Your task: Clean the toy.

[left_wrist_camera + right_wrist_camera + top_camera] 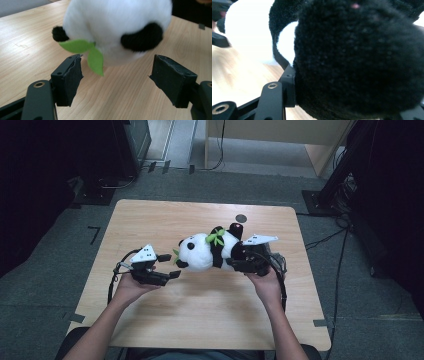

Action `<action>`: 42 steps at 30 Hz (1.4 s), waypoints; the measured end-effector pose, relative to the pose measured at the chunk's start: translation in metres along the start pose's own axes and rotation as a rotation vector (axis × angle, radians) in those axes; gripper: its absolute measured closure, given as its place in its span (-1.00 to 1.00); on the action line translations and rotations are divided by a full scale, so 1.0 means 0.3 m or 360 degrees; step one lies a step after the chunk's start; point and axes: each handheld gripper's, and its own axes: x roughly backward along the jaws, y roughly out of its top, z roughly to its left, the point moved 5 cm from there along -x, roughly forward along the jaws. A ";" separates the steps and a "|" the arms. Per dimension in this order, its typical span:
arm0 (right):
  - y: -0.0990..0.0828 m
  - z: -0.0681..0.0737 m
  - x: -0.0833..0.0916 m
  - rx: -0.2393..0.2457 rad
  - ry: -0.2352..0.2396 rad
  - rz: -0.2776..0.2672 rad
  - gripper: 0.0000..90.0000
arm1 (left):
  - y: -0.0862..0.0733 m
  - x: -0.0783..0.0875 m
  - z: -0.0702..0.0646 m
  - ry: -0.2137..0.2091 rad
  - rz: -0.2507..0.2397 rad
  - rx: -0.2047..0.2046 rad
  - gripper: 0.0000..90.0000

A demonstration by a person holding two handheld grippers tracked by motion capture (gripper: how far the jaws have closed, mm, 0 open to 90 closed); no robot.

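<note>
A black-and-white panda plush (200, 252) lies on its side, lifted a little above the middle of the wooden table (200, 320), head to the left. My right gripper (240, 262) is shut on its black leg (362, 55), which bulges between the jaws in the right gripper view. My left gripper (172, 274) is open just short of the panda's head. In the left gripper view the white head (112, 25), a black ear and green felt leaves (92, 55) hang beyond the two spread pads (71, 77), and nothing lies between the pads.
A small dark round mark (241, 218) sits near the table's far edge. Black stands and cables (345, 195) crowd the floor at the right. A light wooden cabinet (275, 140) stands beyond the table.
</note>
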 end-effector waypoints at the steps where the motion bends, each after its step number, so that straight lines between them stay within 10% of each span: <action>1: 0.001 0.006 0.003 -0.0008 0.0029 0.0002 0.00 | -0.001 -0.005 0.000 -0.0010 0.0000 0.0009 -0.47; 11: -0.001 0.067 -0.009 0.0004 0.0251 0.0063 -0.02 | 0.001 -0.027 -0.019 -0.0056 -0.0082 -0.0058 -1.00; 17: -0.006 0.100 -0.019 -0.0017 0.0310 0.0122 -0.02 | 0.001 -0.037 -0.017 -0.0036 -0.0098 -0.0061 -1.00; 28: -0.014 0.082 -0.046 -0.0043 0.0263 0.0074 -0.41 | 0.013 0.001 -0.010 -0.0017 -0.0126 0.0076 -0.04; 42: -0.036 0.040 -0.044 0.0086 0.0358 -0.0194 -0.59 | 0.027 0.046 0.030 -0.0124 -0.0152 0.0324 0.34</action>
